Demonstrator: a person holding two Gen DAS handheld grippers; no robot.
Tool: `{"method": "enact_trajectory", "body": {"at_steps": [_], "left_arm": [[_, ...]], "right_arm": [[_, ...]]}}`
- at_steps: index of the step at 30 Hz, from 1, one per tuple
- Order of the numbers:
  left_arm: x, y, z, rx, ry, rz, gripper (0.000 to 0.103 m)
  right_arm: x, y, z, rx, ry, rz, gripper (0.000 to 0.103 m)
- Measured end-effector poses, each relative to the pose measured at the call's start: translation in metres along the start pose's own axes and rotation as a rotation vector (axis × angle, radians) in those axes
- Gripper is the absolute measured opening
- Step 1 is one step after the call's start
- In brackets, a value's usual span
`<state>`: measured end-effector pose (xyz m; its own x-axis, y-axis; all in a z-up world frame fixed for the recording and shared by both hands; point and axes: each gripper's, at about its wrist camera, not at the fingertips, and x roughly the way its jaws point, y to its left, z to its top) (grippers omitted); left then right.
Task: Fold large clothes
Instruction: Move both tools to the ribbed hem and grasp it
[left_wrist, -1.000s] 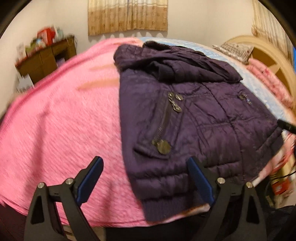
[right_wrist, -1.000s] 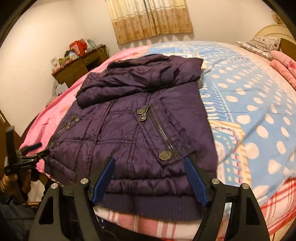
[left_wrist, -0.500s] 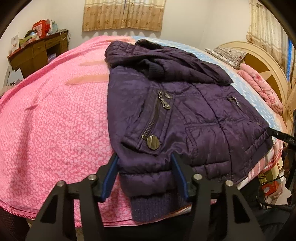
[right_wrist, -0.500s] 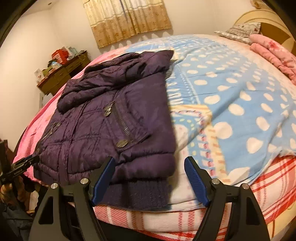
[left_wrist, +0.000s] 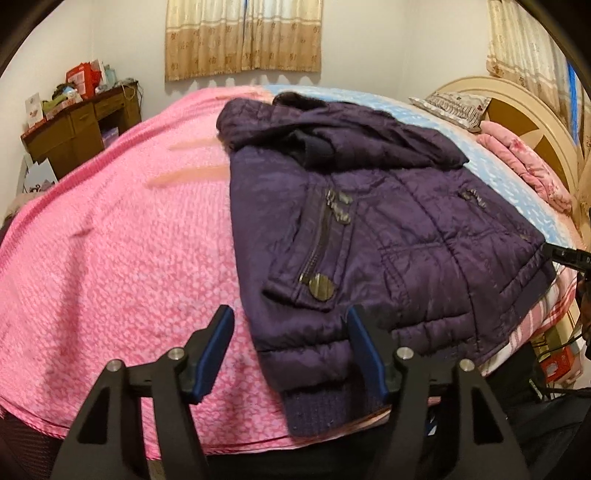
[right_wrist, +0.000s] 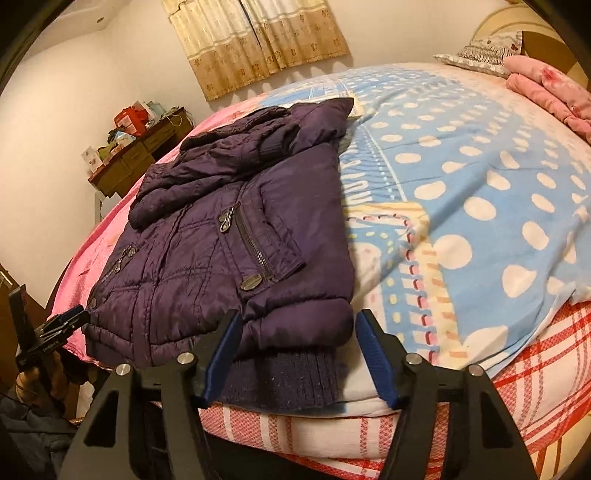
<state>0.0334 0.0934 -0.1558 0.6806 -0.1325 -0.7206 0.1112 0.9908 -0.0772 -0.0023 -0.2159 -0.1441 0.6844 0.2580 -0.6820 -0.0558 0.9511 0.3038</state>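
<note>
Bed: a wide bed (left_wrist: 110, 258) fills both views, its near edge running along the bottom under both grippers.
Pink blanket: a pink speckled blanket (left_wrist: 122, 236) covers the side of the bed under the jacket's left part.
Blue sheet: a blue sheet with pale dots (right_wrist: 480, 192) covers the other side, with red-and-white checked bedding (right_wrist: 535, 354) below it at the near edge.
Jacket: a dark purple quilted jacket (left_wrist: 388, 229) lies flat across the seam between blanket and sheet, its ribbed hem hanging at the near edge and its sleeves folded across the chest at the far end.
Jacket details: 2 zip pockets show in the right wrist view, each with a round metal snap near its lower end.
Left gripper: the left gripper (left_wrist: 291, 350) has its 2 blue pads apart; they have just been opening, with the jacket's left hem corner between them and no pad pressing on it.
Right gripper: the right gripper (right_wrist: 299, 354) also stands apart; its jaws have just been closing around the right hem corner, which sits between the pads without being pinched.
Desk: a brown wooden desk (left_wrist: 77, 129) piled with boxes stands by the far wall.
Curtain: a beige curtain (left_wrist: 243, 37) hangs above the far end of the bed.
Pillow: a grey patterned pillow (left_wrist: 454, 105) lies by the headboard (left_wrist: 524, 107).
</note>
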Motion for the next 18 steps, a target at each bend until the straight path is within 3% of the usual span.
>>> {"method": "enact_trajectory", "body": {"at_steps": [4,12,18], "left_arm": [[0.006,0.0,-0.005,-0.012,0.015,-0.002,0.067],[0.014,0.0,-0.009,-0.028,0.031,0.031,0.08],[0.022,0.002,-0.012,-0.057,0.074,0.027,0.086]], "right_arm": [[0.004,-0.001,-0.005,0.011,0.024,0.015,0.061],[0.006,-0.004,-0.011,0.036,0.016,0.041,0.059],[0.002,-0.012,-0.014,0.09,-0.017,0.081,0.04]]}}
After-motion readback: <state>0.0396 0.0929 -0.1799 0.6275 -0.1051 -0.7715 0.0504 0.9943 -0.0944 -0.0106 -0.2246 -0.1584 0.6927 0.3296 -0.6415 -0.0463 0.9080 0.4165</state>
